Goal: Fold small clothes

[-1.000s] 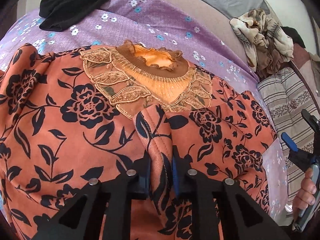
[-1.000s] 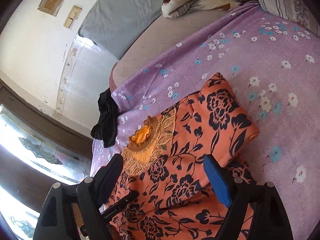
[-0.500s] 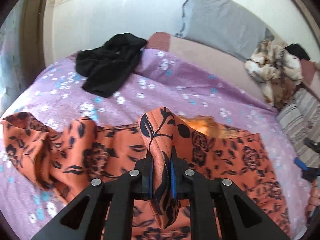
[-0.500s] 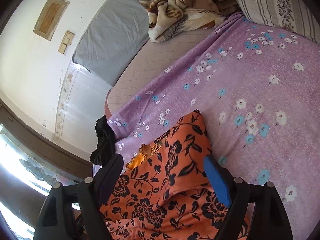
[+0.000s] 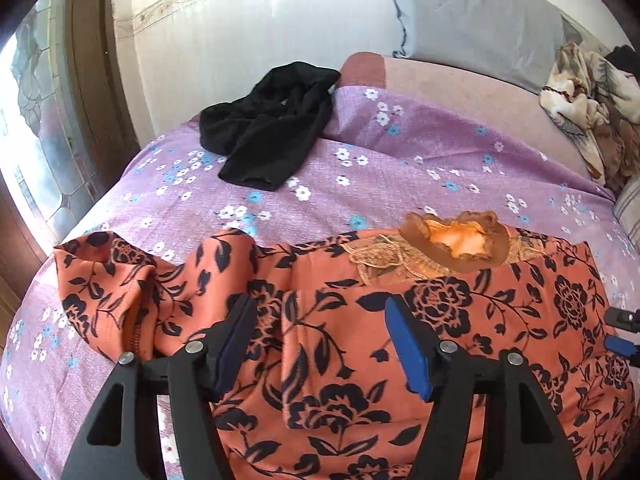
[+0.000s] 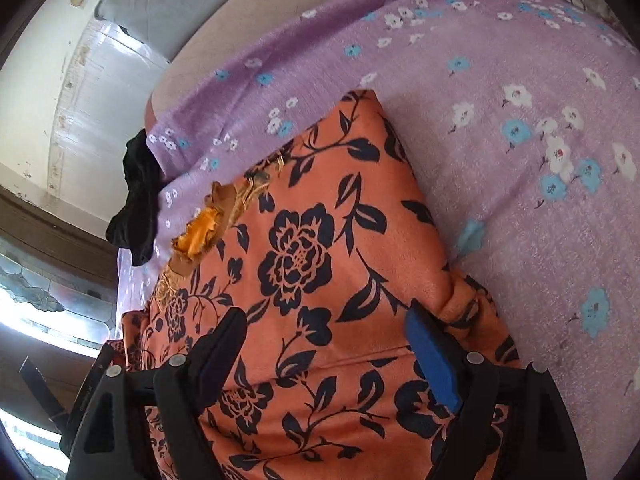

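An orange garment with black flowers (image 5: 460, 312) lies on the purple flowered bed sheet (image 5: 380, 168), its brown lace collar (image 5: 456, 240) toward the far side and one side folded over its middle. My left gripper (image 5: 320, 340) is open just above the garment's near part, with nothing in it. A loose sleeve end (image 5: 104, 272) lies bunched at the left. In the right wrist view the same garment (image 6: 320, 260) fills the centre. My right gripper (image 6: 324, 344) is open over its near part, empty. The right gripper's tips show at the right edge of the left wrist view (image 5: 622, 332).
A black garment (image 5: 272, 124) lies at the far side of the bed; it also shows in the right wrist view (image 6: 138, 196). A grey cushion (image 5: 480, 24) leans on the wall. A crumpled beige blanket (image 5: 580, 100) lies far right. A window (image 5: 28, 120) is at the left.
My left gripper has opened and let go of the orange fold it was pinching; the cloth now lies flat. My right gripper stayed open and came closer over the garment.
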